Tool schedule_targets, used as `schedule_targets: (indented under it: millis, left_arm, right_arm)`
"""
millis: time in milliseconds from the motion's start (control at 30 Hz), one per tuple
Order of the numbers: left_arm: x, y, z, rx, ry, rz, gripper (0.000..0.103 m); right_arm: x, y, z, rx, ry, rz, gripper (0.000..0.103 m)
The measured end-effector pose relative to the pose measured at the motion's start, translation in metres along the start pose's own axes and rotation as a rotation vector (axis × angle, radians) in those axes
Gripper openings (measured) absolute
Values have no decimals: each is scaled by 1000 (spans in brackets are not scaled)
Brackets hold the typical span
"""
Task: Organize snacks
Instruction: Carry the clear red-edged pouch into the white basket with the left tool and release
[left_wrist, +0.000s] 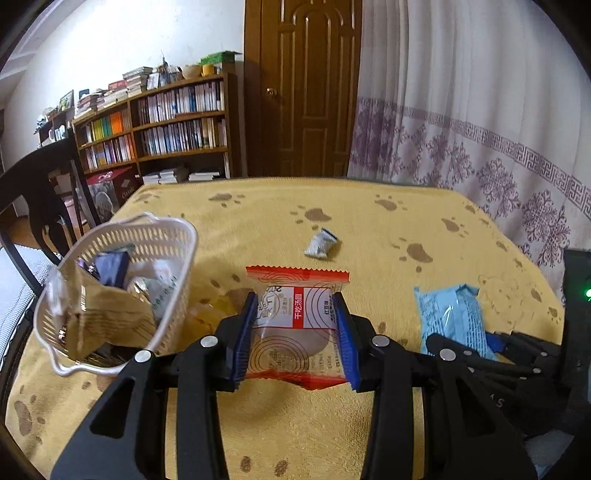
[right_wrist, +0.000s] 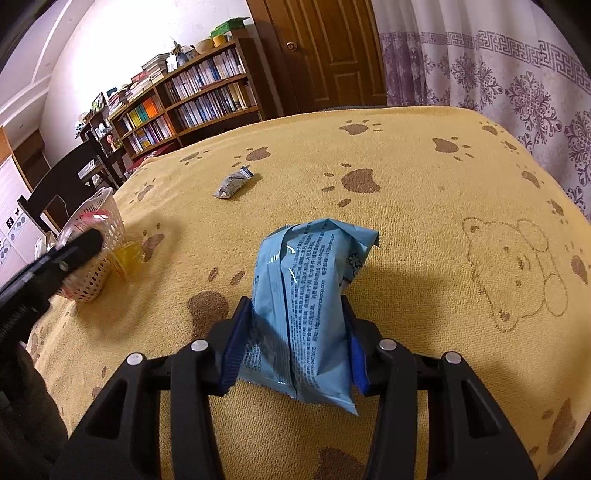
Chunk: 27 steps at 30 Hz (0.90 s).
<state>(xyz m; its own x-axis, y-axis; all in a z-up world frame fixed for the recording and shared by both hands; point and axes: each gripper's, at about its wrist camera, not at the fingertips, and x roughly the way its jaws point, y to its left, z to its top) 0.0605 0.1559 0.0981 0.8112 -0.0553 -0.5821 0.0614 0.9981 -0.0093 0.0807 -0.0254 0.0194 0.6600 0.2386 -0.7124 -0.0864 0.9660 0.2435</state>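
the left gripper (left_wrist: 295, 325) is pinching a red-edged snack packet (left_wrist: 295, 314) between its two blue pads, one pad on each long side, so the packet lies flat and level and will not swing. it is held just to the right of the white basket (left_wrist: 162, 236), which stands on the yellow cloth (left_wrist: 369, 229) near the left edge of the table and already has several packets inside, among them a tan bag (left_wrist: 99, 314) that leans out over the rim. i judge that this packet is close to being dropped into the basket, and the leaning bag may block part of the opening. the right gripper (right_wrist: 295, 332) is closed on a light blue packet (right_wrist: 306, 288), gripped across its lower half, so the free upper end stands up and bends a little to the right; it looks just above the cloth, well apart from the basket, probably waiting for its turn. a small grey wrapped snack (right_wrist: 234, 182) lies alone farther back on the cloth, not yet collected. something yellow and clear (right_wrist: 127, 254) sits just beside the basket, but i cannot tell what it is.
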Motion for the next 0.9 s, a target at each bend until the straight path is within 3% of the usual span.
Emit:
schedule_targets:
  millis: [900]
  left_arm:
    - [-26,44,28,-1,-146,199,41]
  right_arm:
    - [-7,3,0,-11,-30,-3,46]
